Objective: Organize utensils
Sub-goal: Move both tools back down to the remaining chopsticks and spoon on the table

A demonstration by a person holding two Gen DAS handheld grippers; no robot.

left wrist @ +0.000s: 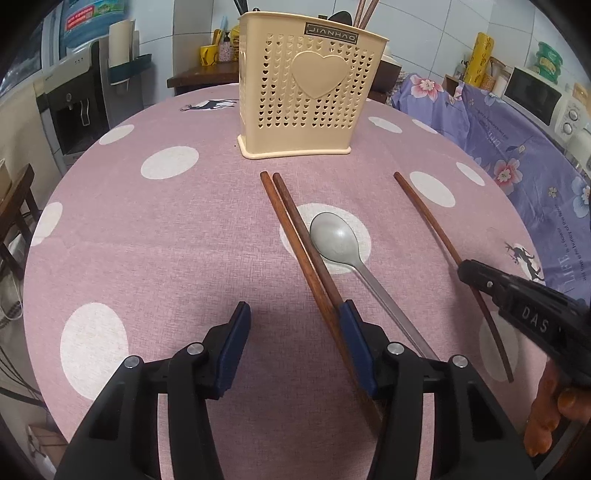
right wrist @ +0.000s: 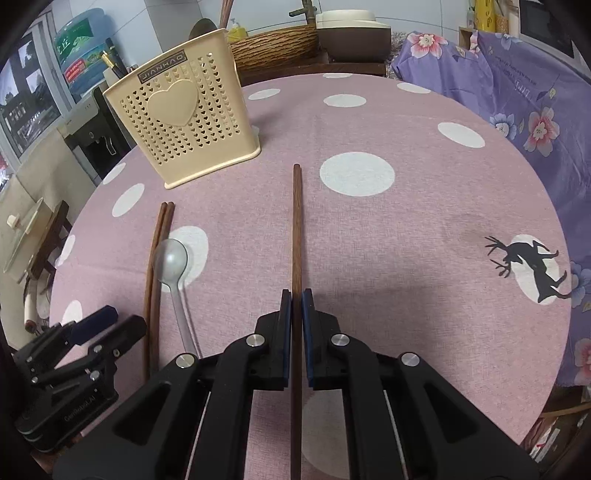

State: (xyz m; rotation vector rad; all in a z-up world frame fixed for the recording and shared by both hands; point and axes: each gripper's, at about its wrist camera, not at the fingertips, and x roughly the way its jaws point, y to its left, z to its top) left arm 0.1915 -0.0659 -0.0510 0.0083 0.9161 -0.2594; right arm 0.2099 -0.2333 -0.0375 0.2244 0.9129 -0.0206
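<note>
Cream holder [right wrist: 184,122] upper left of right-wrist frame, some utensils already inside. Right gripper [right wrist: 296,328] jaws clamped on single chopstick [right wrist: 296,221], frame centre. Left gripper [left wrist: 295,347] jaws apart beside chopstick pair [left wrist: 299,240] and spoon [left wrist: 336,240], mid-frame. Judgement: partly done; three chopsticks, spoon left.

White tiled wall [left wrist: 424,22]; water dispenser [left wrist: 74,103]; microwave, perhaps [left wrist: 535,92]
</note>
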